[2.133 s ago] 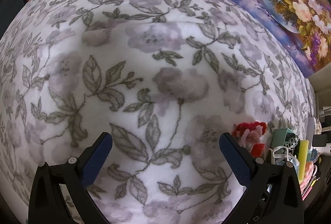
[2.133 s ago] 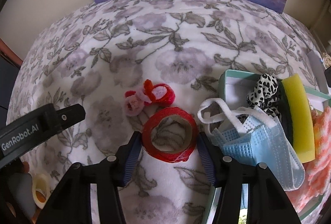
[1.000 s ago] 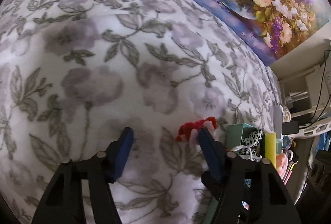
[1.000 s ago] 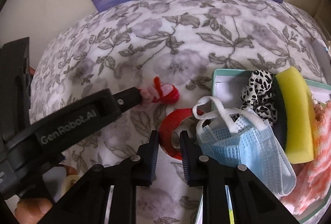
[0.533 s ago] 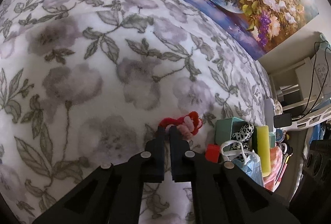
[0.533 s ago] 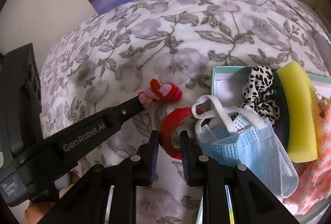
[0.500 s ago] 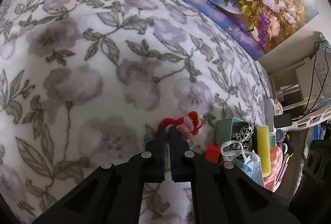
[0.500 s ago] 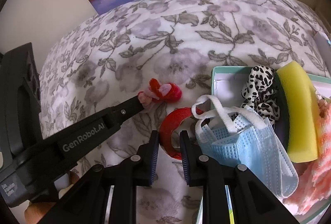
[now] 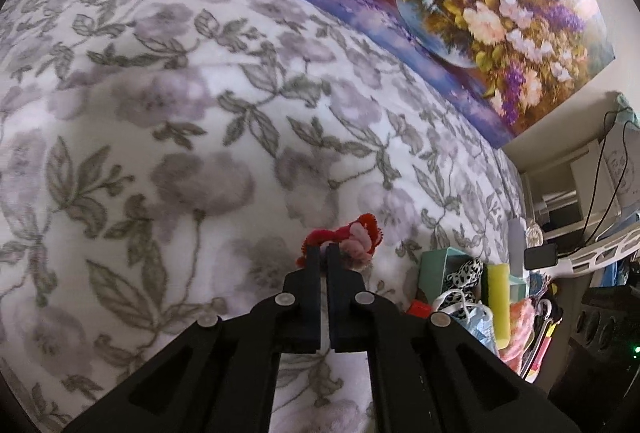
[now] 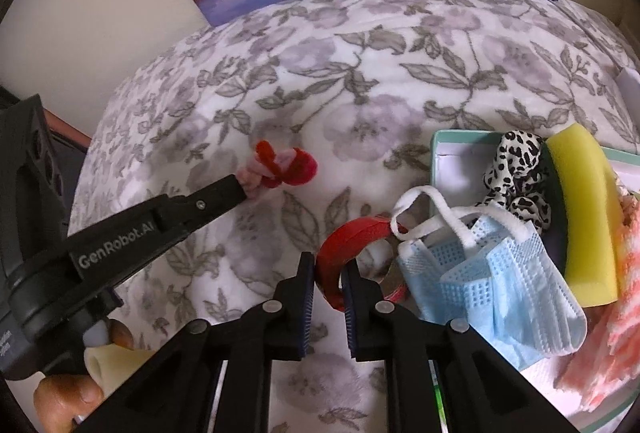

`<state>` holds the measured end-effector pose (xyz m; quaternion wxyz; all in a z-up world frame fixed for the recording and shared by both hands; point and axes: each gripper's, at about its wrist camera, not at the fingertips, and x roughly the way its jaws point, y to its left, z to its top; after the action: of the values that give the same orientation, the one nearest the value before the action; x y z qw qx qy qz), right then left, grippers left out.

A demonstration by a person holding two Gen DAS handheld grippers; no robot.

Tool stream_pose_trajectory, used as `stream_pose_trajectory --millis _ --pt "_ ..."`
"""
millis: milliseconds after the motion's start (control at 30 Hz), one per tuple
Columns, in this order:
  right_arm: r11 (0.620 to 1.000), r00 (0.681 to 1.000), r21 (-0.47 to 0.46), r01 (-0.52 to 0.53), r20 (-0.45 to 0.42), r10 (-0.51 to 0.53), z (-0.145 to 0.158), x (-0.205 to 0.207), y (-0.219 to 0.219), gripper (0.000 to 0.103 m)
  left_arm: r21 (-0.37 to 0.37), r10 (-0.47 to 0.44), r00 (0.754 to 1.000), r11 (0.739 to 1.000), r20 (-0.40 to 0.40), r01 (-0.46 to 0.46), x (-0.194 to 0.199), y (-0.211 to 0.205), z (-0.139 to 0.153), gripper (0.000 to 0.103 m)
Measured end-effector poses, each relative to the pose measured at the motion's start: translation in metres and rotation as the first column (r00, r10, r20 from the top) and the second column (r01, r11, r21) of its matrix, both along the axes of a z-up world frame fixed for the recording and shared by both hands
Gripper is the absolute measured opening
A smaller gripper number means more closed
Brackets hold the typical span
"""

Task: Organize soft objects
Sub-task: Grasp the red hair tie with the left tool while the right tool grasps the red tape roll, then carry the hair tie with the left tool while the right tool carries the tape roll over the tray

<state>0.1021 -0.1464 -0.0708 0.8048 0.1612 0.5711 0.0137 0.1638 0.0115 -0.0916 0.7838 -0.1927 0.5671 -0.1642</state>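
The left gripper (image 9: pixel 323 253) had snapped shut on the red-and-pink pipe-cleaner twist (image 10: pixel 282 165), left of centre. The right gripper (image 10: pixel 329 275), closing further, pinched the red tape roll (image 10: pixel 352 233). Both likely needed carrying right to the teal box (image 10: pixel 438 149).

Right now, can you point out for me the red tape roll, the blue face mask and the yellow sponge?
red tape roll (image 10: pixel 352 233): right wrist view, on its upper red rim.
blue face mask (image 10: pixel 492 273): right wrist view, on the pleated front.
yellow sponge (image 10: pixel 580 209): right wrist view, on its broad yellow face.
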Motion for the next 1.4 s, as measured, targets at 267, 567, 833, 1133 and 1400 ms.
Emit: stream_pose_trajectory --millis 267,567,833,1133,1400 --pt "0.999 0.997 0.041 -0.011 0.075 0.008 0.031 -0.011 0.004 0.014 0.004 0.035 0.997 0.999 0.063 -0.036 -0.010 0.017 0.032 0.002" --pt "0.999 0.989 0.025 -0.029 0.143 0.025 0.067 -0.029 0.010 0.014 0.012 0.070 0.988 0.997 0.138 -0.073 -0.028 0.032 0.074 0.002" --pt "0.999 0.981 0.016 -0.031 0.190 0.028 0.089 -0.045 0.008 0.014 0.021 0.083 0.978 0.996 0.192 -0.088 -0.042 0.037 0.098 0.002" --pt "0.993 0.975 -0.088 0.080 0.215 -0.060 0.107 -0.067 -0.033 0.014 0.055 0.046 0.973 0.997 0.226 -0.060 -0.059 0.022 0.117 0.002" --pt "0.959 0.951 -0.123 0.254 0.213 -0.224 0.114 -0.102 -0.103 0.014 0.063 -0.051 0.968 0.997 0.245 0.037 -0.084 -0.019 0.129 0.002"
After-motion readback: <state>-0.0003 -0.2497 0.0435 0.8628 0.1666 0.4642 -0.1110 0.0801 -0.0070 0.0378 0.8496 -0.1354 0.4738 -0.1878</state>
